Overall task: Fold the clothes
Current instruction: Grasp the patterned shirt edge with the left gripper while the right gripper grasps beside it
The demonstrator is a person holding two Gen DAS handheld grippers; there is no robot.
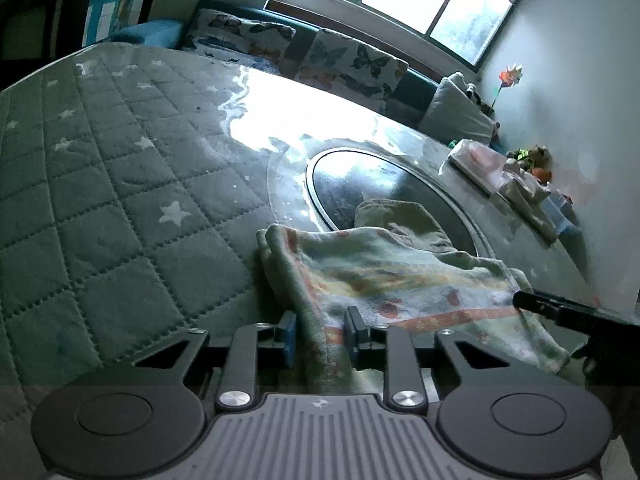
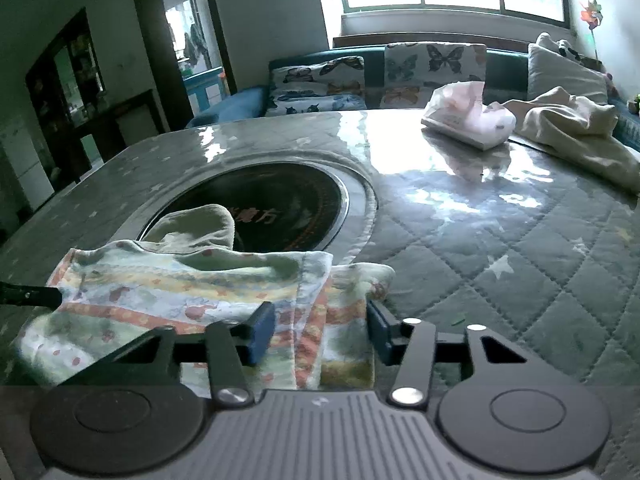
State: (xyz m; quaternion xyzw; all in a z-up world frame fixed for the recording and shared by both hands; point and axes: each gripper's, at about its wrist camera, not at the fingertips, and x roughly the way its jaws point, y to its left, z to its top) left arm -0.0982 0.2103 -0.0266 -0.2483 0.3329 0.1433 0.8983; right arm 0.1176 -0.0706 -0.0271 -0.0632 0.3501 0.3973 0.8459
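Observation:
A small patterned cloth garment (image 1: pixel 400 276) with orange, yellow and pale blue print lies crumpled on the quilted table cover, partly over the round black hob. In the left wrist view my left gripper (image 1: pixel 320 332) is open, its jaws astride the cloth's near left edge. In the right wrist view the same cloth (image 2: pixel 192 284) lies in front of my right gripper (image 2: pixel 320 332), which is open with the cloth's right folded edge between its jaws. Each gripper's finger tip shows in the other's view: the right one (image 1: pixel 536 302), the left one (image 2: pixel 36 296).
The table has a grey star-quilted cover (image 1: pixel 100 200) under glossy plastic and a round black hob (image 2: pixel 280 204) in the middle. A pink bag (image 2: pixel 468 120) and a cream garment (image 2: pixel 576 128) lie at the far right. A butterfly-cushioned sofa (image 2: pixel 400 72) stands behind.

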